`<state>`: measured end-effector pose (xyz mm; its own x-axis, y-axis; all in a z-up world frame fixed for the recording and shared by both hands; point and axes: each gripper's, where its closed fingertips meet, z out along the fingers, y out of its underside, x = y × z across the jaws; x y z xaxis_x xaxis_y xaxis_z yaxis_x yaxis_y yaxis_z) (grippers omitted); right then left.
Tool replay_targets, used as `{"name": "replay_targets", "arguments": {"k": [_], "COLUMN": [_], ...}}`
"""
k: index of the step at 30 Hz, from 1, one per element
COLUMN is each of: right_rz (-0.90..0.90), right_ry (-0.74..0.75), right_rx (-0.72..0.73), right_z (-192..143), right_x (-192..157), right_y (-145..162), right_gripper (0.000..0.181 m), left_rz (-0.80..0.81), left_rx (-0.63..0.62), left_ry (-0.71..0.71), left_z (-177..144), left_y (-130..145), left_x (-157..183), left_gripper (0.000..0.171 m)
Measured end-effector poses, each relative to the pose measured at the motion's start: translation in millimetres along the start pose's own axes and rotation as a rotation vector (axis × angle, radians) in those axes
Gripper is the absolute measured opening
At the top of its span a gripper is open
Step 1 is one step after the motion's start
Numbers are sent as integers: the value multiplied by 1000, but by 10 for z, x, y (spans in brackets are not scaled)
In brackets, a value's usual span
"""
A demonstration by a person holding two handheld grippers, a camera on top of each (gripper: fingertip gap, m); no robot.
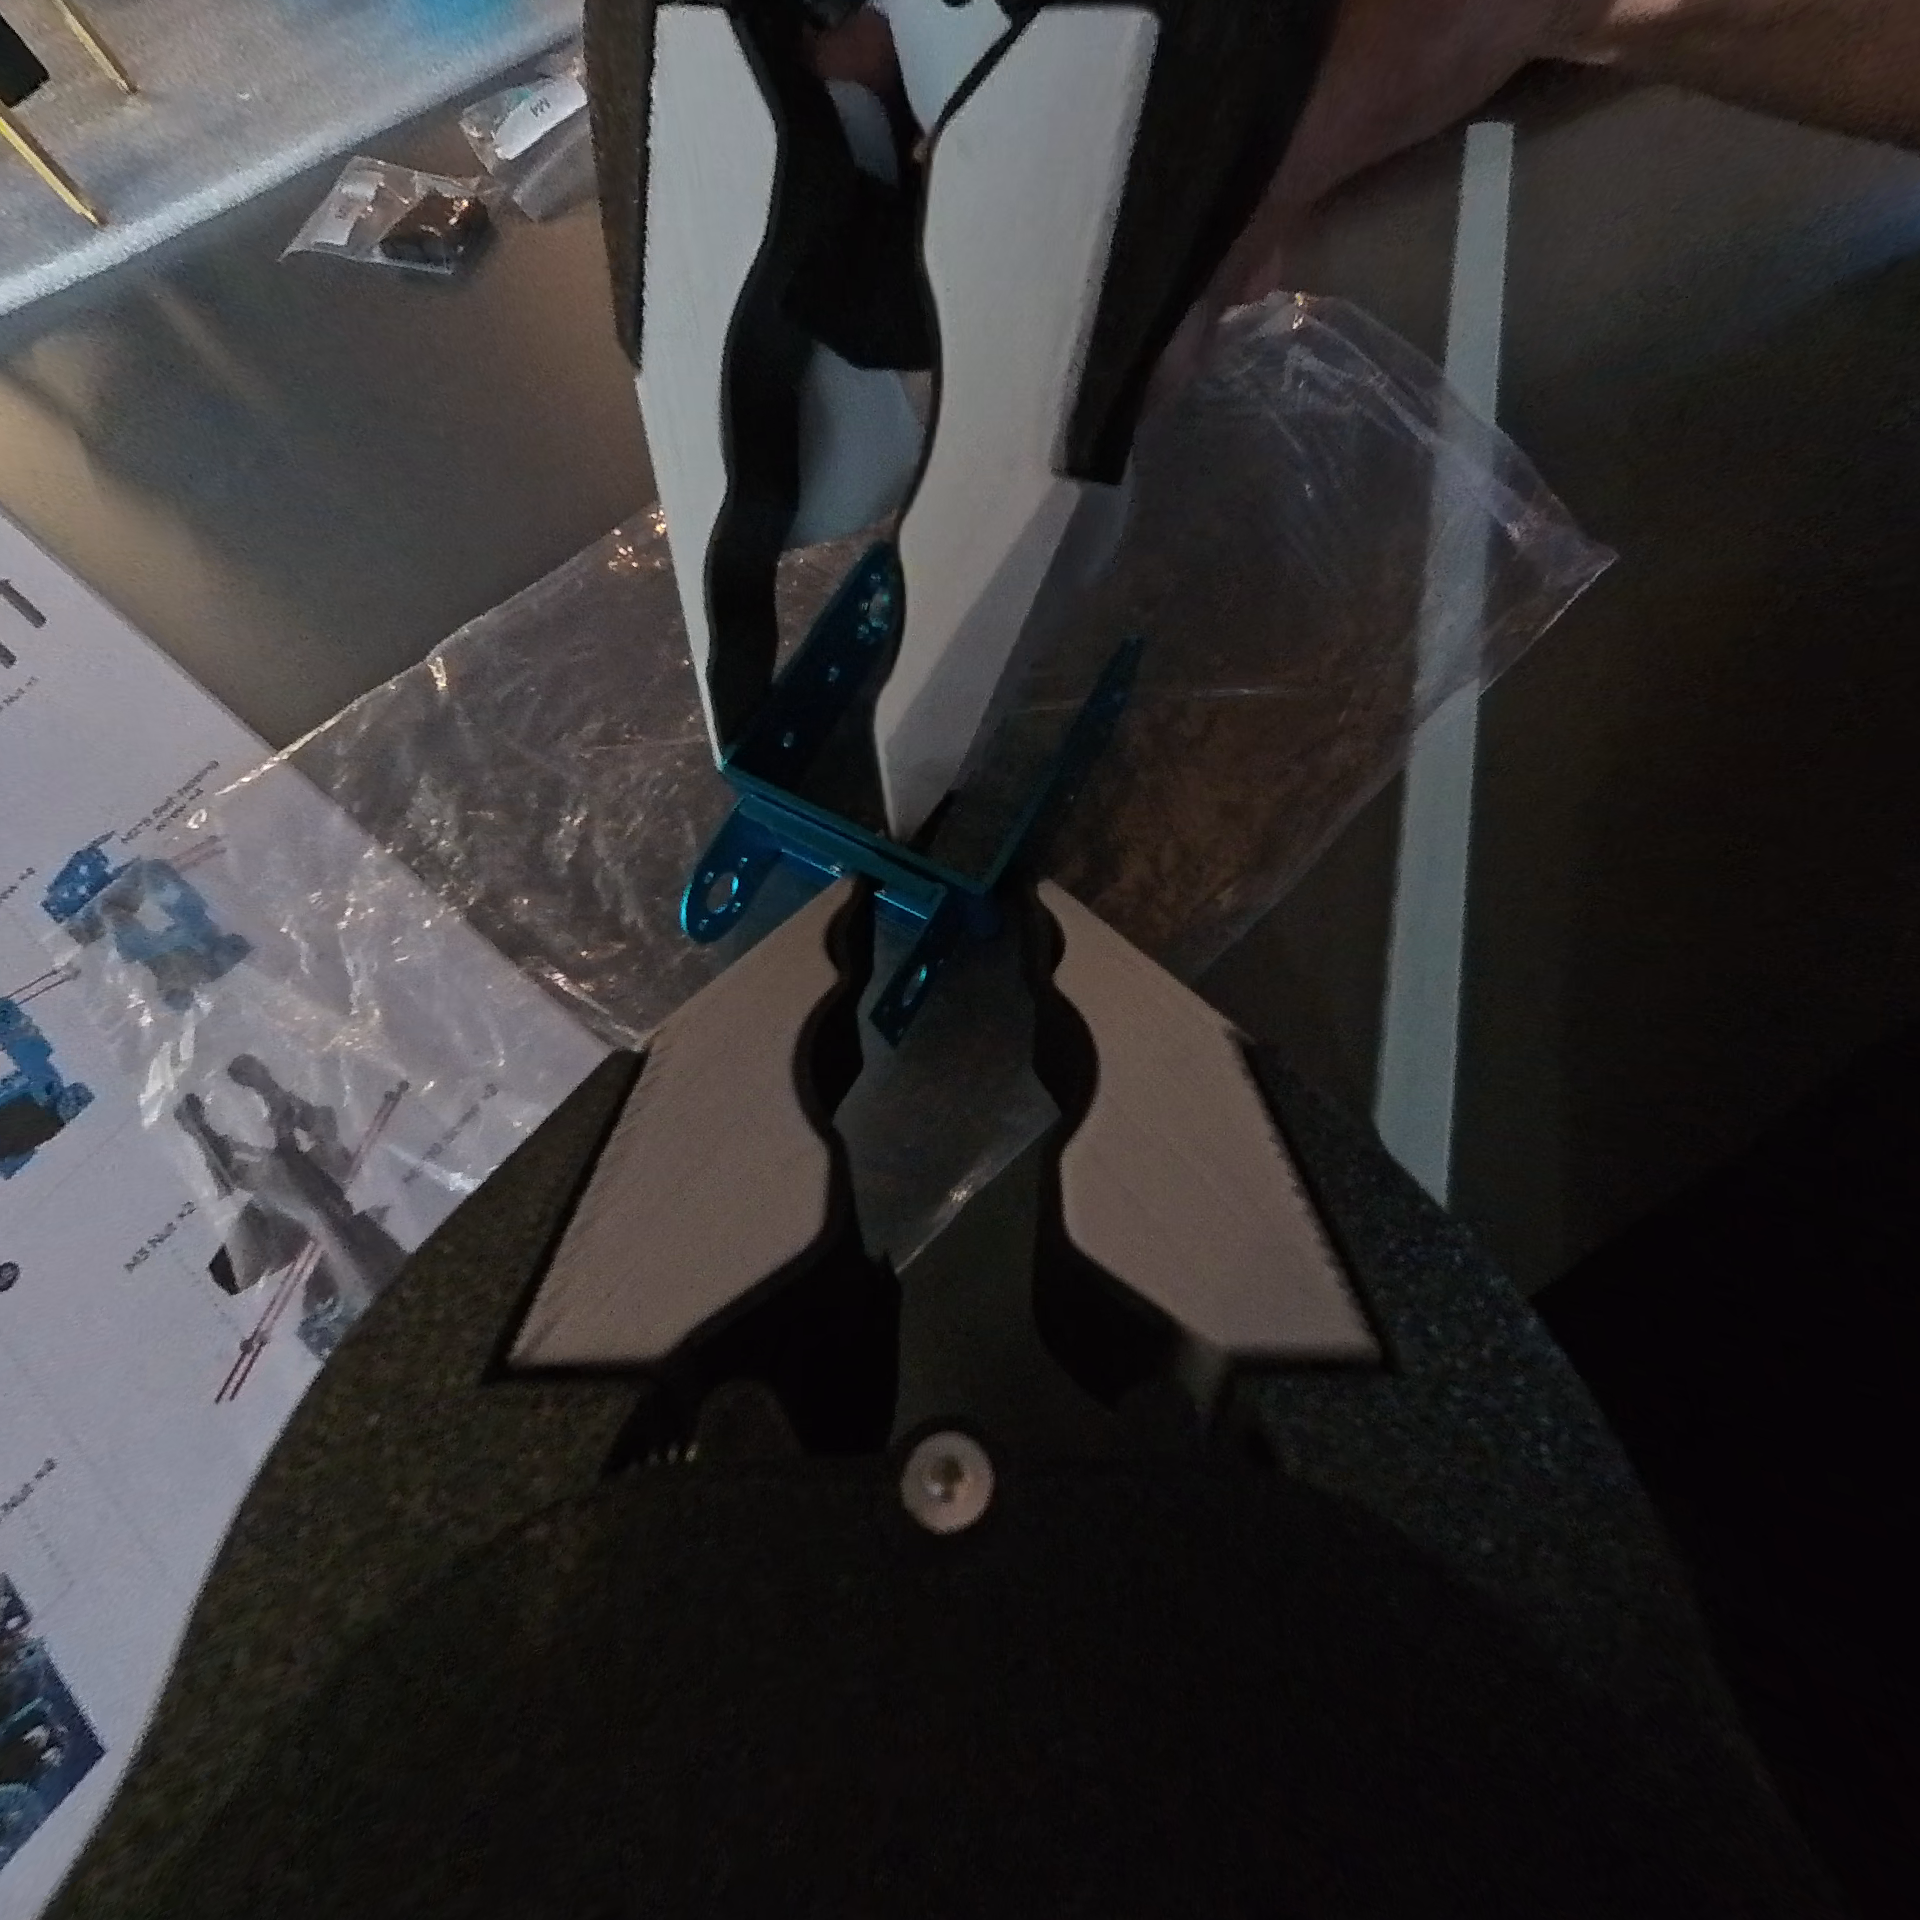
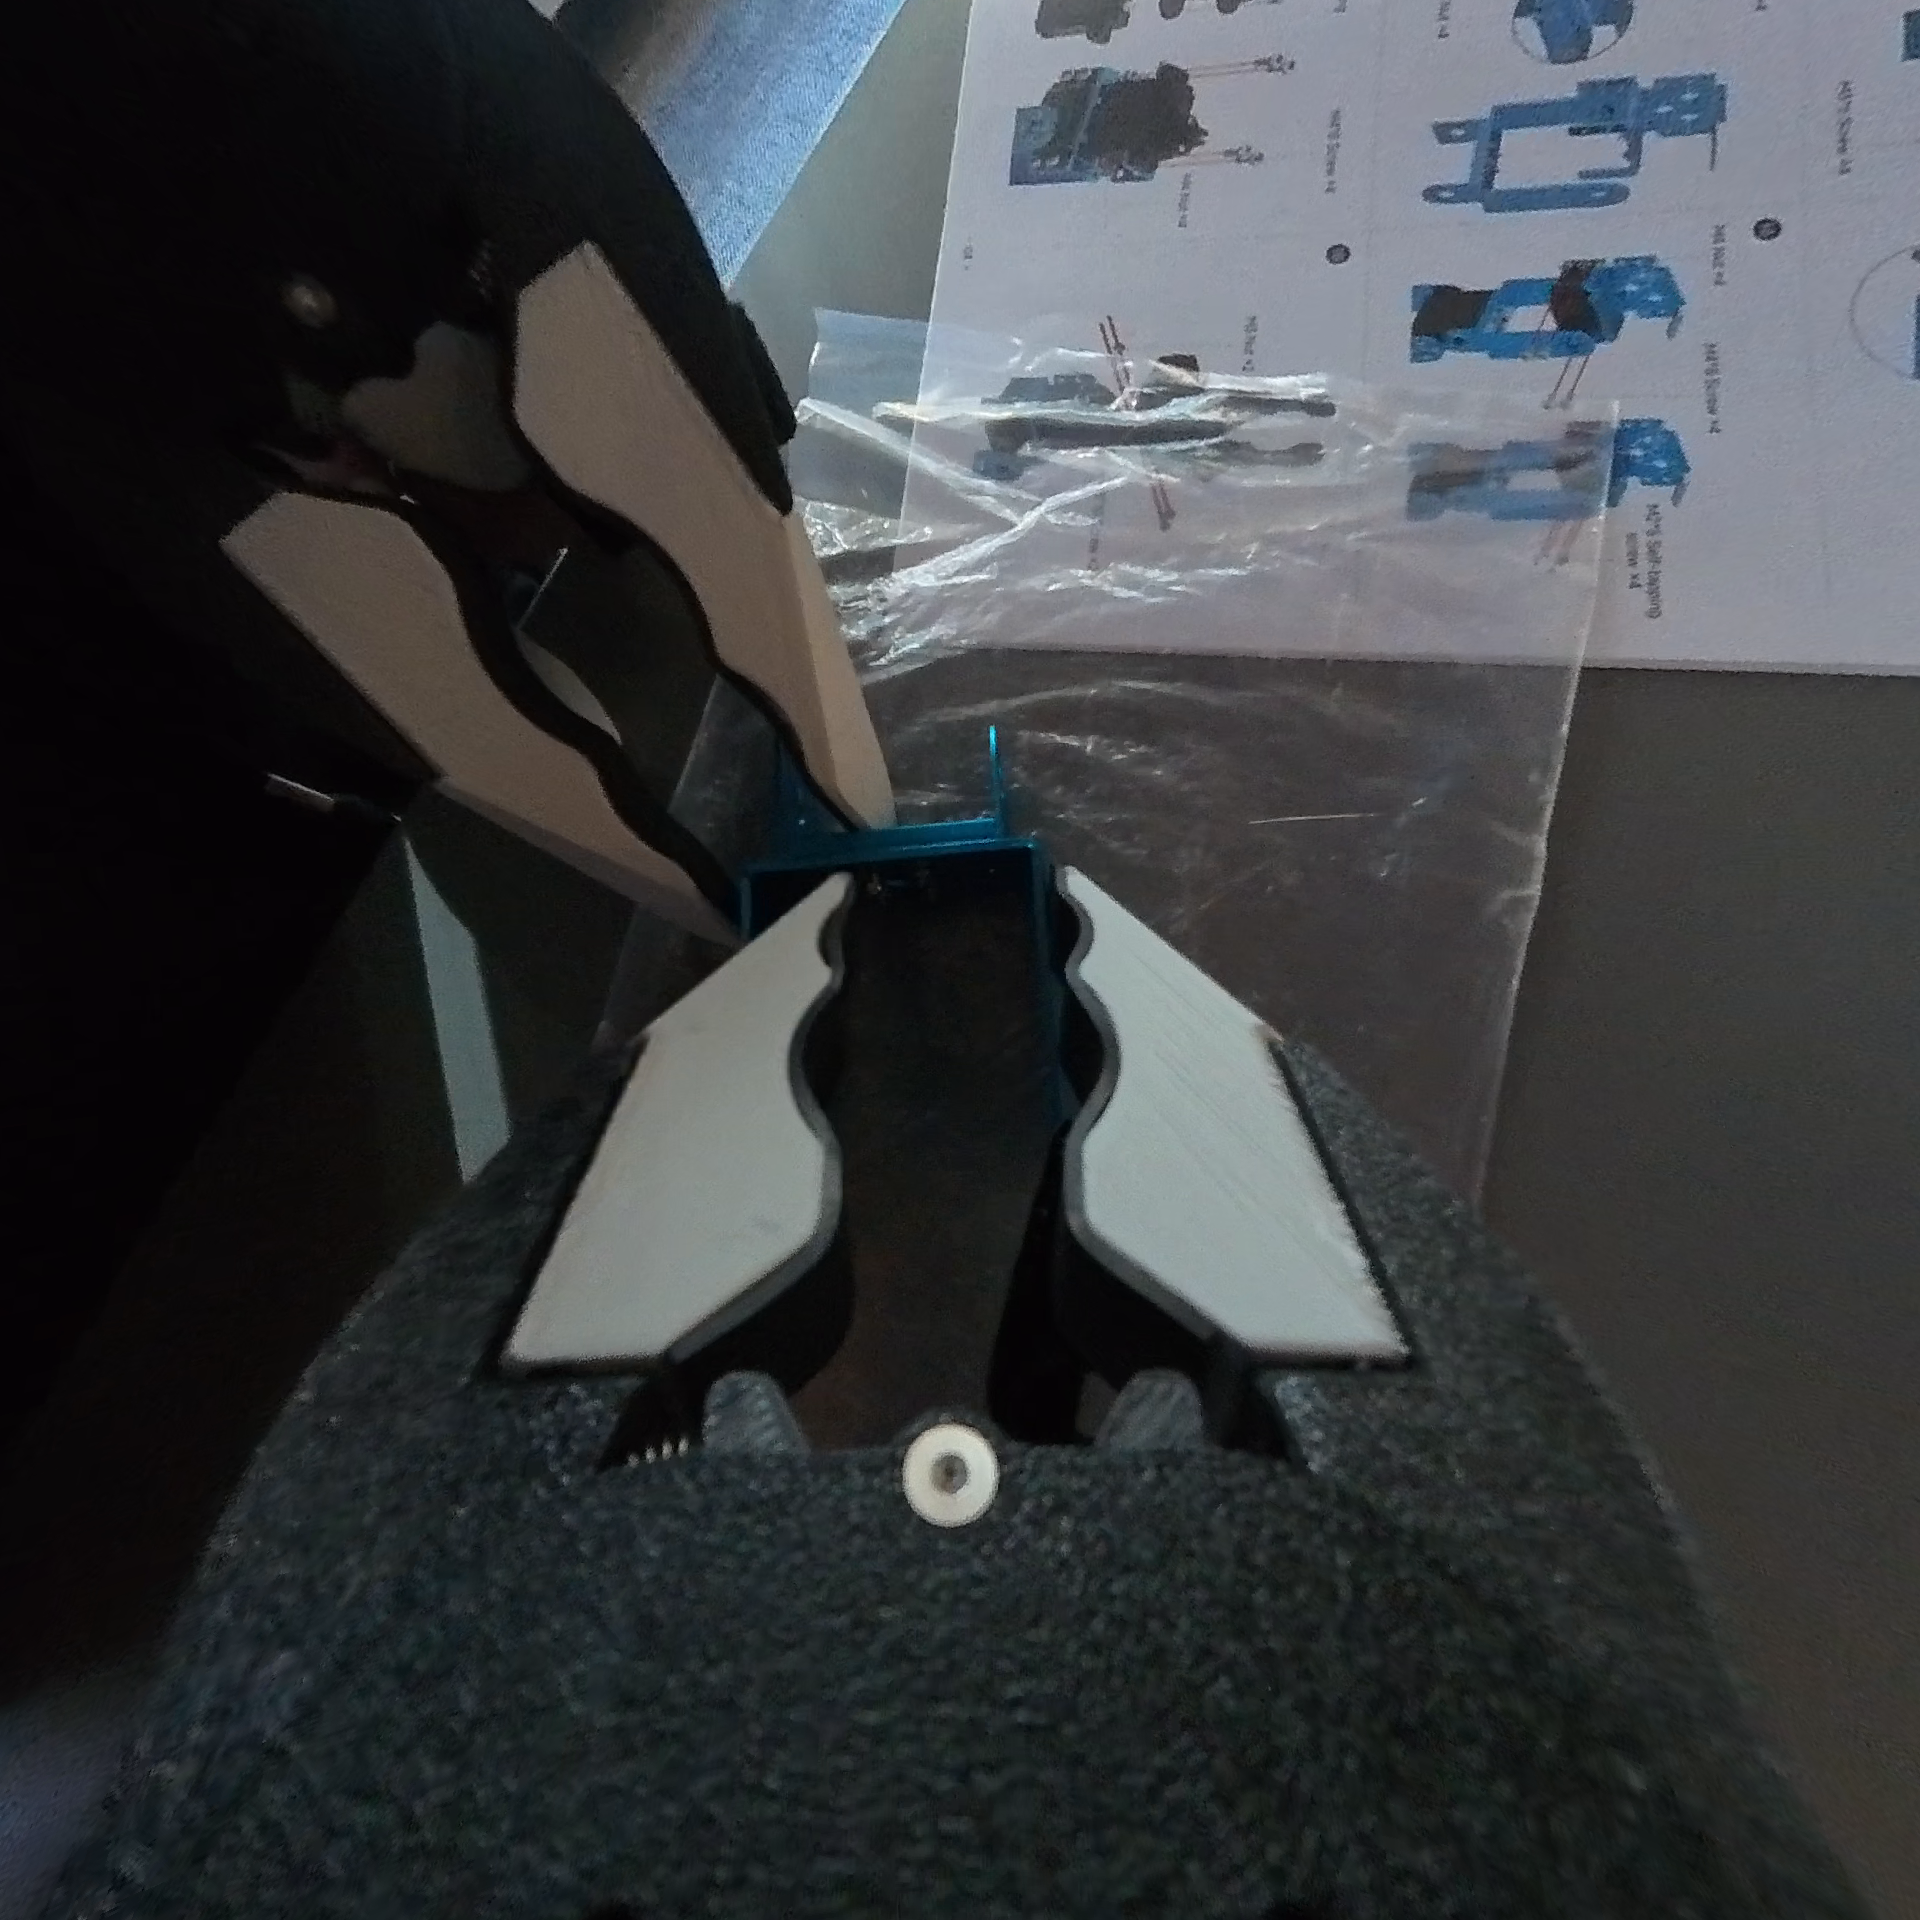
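Left gripper (image 1: 940,914) and right gripper (image 2: 951,883) clamping blue bracket (image 1: 831,831), above plastic bag (image 2: 1351,727)

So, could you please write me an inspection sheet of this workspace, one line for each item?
Surface: dark tabletop, dimly lit.
Things in hand: blue metal U-shaped bracket, raised over the bag, between both claws.
Clutter: clear plastic bag lying flat, partly over a white printed instruction sheet; small clear bags of dark parts farther off.
Claws: left claw and right claw meet the bracket from opposite sides; whether either is clamped cannot be told.
Cables: nothing seen.
Surroundings: a person's hand behind the right claw; a white strip beyond the bag.
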<state>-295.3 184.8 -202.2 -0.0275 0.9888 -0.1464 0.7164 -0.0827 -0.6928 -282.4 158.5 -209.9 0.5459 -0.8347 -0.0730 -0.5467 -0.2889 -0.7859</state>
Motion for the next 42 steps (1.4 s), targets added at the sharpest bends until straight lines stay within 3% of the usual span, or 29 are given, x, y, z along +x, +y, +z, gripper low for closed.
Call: {"name": "replay_targets", "arguments": {"k": [4, 11, 15, 20, 25, 29, 35, 39, 42], "right_rz": [69, 26, 98, 3, 97, 19, 111, 51, 150], "right_ry": [-56, -23, -95, -15, -113, -34, -126, -59, -140], "right_rx": [33, 2, 40, -2, 43, -2, 48, 9, 54], "right_z": [-14, -4, -18, 9, -17, 26, -2, 24, 4], "right_x": [-6, -9, -24, -15, -45, -22, -46, -25, -31], "right_y": [-7, 7, 0, 19, 3, 33, 18, 33, 10], "right_gripper": [35, 36, 37, 36, 41, 38, 40, 37, 36], "left_rz": [0, 5, 4, 3, 3, 6, 13, 10, 3], "left_rx": [1, 0, 1, 1, 2, 2, 3, 3, 4], "left_ry": [4, 4, 9, 9, 11, 12, 18, 26, 35], "left_z": [1, 1, -1, 0, 0, -1, -2, -4, -9], "left_y": [-1, -3, -3, -3, -5, -5, -7, -7, -4], "left_x": [7, 12, 21, 20, 24, 23, 36, 32, 35], "left_gripper": [27, 27, 27, 27, 27, 27, 27, 27, 27]}}
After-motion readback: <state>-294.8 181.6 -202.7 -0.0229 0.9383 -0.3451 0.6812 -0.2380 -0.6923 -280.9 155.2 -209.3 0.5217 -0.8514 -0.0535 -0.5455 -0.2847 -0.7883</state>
